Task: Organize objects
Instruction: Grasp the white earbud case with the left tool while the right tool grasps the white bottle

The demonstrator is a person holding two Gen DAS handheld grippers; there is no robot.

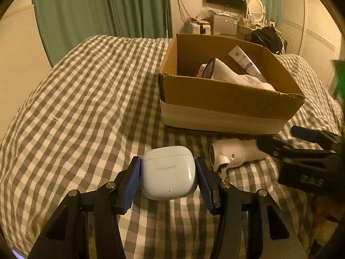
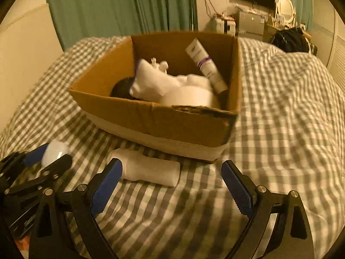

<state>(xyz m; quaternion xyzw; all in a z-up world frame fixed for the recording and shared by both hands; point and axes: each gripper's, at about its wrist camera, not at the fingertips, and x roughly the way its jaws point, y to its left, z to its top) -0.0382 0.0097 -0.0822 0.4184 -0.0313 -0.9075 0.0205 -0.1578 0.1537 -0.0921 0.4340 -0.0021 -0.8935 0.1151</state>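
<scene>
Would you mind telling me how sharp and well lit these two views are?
Left wrist view: warm dim light, sharp on the earbud case, blurred at the right gripper. Right wrist view: soft motion blur across the cardboard box; both bend the bed strongly.

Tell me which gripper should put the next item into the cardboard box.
Left. The left gripper is already shut on the earbud case, ready to carry. The right gripper is open and empty beside the white device.

text: HUAWEI | on: pale blue earbud case (image 1: 169,172) | tube label (image 1: 248,63): unreadable
</scene>
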